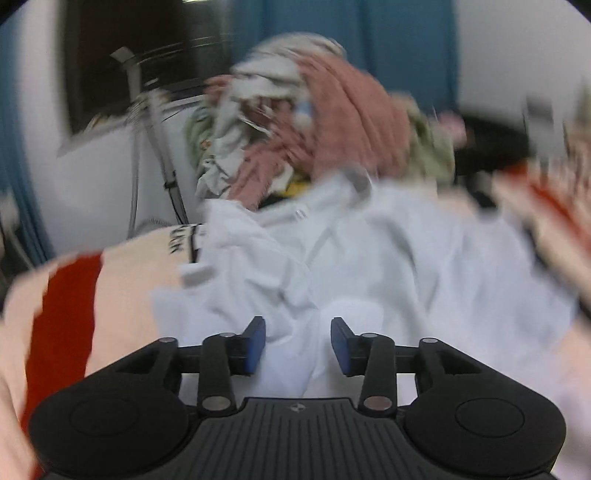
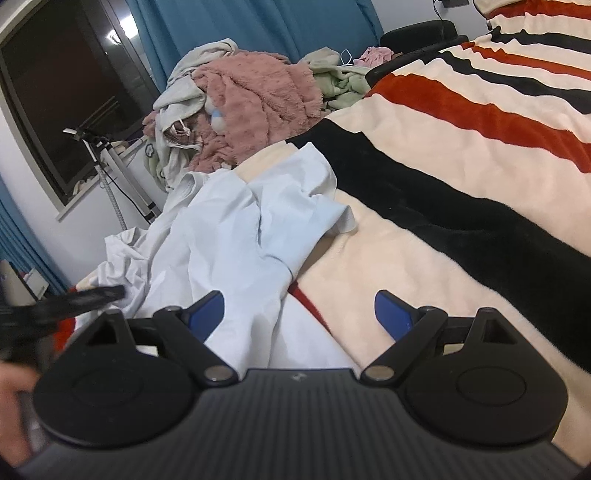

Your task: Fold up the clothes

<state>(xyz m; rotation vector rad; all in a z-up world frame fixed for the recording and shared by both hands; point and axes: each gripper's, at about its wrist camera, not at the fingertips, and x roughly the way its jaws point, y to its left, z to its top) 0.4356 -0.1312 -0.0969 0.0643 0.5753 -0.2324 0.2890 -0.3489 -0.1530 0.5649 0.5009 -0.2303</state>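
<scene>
Fabric is filling most of your left wrist view: a pale blue-white garment point(image 1: 354, 251) is lying crumpled on the striped blanket point(image 1: 66, 295), and your left gripper point(image 1: 297, 345) is hovering just above it with its blue-padded fingers point(image 1: 255, 345) standing apart and nothing between them. That view is blurring badly, so finer folds are not readable.

In your right wrist view the same garment point(image 2: 229, 236) is sprawling across the cream, red and black blanket point(image 2: 461, 177), one sleeve reaching toward the black stripe. Your right gripper point(image 2: 300, 314) is sitting low over the garment's near edge, fingers spread wide and gripping nothing; the left pad point(image 2: 208, 314) is overlapping the cloth in the picture, while the right pad is showing over bare blanket. Whether either pad is touching cannot be told.

Beyond the garment a heap of unfolded laundry point(image 2: 255, 99), pink fleece among grey and green pieces, is piling up against the blue curtain point(image 2: 258, 26). At the left edge your other gripper point(image 2: 66, 302) is appearing as a dark blurred shape beside a hand point(image 2: 14, 384).
</scene>
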